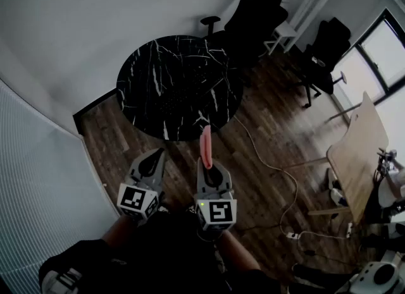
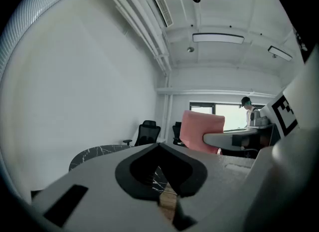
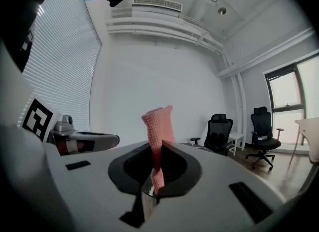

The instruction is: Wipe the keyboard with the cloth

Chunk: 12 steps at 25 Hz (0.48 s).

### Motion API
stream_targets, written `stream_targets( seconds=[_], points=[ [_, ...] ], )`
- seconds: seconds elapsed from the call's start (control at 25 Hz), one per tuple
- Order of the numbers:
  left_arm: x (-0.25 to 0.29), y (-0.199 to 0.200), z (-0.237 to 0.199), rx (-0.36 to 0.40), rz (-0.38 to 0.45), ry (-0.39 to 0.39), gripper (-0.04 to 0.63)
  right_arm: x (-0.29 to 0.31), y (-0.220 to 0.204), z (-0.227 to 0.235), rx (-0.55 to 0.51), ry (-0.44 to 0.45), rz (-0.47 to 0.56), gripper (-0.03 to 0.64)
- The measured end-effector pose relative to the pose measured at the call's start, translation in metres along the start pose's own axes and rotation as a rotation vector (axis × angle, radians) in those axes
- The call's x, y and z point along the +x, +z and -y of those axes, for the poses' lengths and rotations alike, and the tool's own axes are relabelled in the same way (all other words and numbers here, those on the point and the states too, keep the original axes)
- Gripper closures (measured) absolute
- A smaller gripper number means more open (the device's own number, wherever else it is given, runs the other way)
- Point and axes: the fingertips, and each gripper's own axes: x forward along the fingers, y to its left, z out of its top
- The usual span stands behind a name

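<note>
Pink knitted cloth, pinched upright in right gripper, left gripper closed empty; no keyboard seen on round black marble table; grip best kept firm until keys are reached.

Two grippers, one cloth, one table
</note>
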Motion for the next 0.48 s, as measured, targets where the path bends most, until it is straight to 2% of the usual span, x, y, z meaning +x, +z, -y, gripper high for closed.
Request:
stream_targets(
  seconds=[0.48],
  points=[
    [0.013, -0.009, 0.026, 0.024, -0.035, 0.036, 0.597, -0.016, -0.008, 0.021, 0.011, 0.090, -0.020, 0.611]
  ],
)
